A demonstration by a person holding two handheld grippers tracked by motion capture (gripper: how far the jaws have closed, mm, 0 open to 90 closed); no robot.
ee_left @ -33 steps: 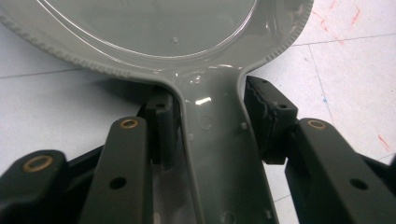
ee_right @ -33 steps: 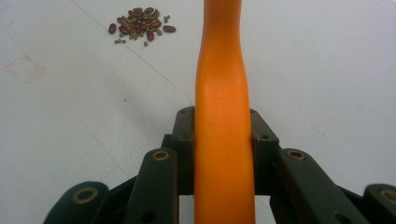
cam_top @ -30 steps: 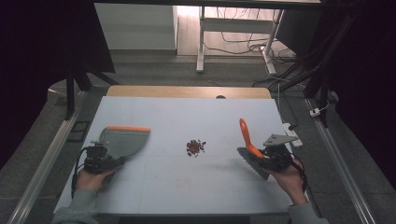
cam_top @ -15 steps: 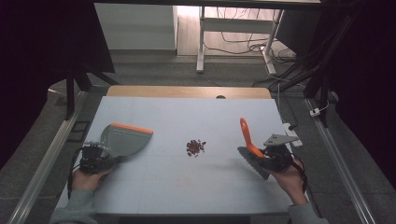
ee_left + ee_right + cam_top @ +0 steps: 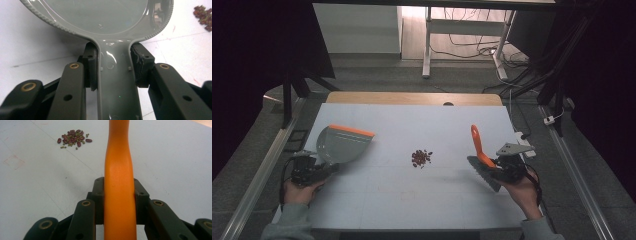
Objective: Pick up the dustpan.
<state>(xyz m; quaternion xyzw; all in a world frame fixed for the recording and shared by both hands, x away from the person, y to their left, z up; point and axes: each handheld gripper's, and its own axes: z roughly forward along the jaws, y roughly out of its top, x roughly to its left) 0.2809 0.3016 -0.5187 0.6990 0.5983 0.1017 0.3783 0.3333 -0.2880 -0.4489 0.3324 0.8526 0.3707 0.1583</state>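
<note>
A grey dustpan with an orange front lip is at the left of the white table. My left gripper is shut on its handle. In the left gripper view the pads press both sides of the grey handle at the left gripper. My right gripper is shut on a brush with an orange handle and grey bristles. In the right gripper view that handle runs up between the jaws of the right gripper. A small pile of dark red beans lies between the two tools.
The pile of beans also appears far off to the upper left in the right gripper view, and at the top right corner of the left gripper view. A wooden strip borders the table's far edge. Metal rails run along both sides.
The dustpan's orange lip has shifted slightly toward the far side of the table, with the left hand moving a little. The right hand and brush have stayed still.
</note>
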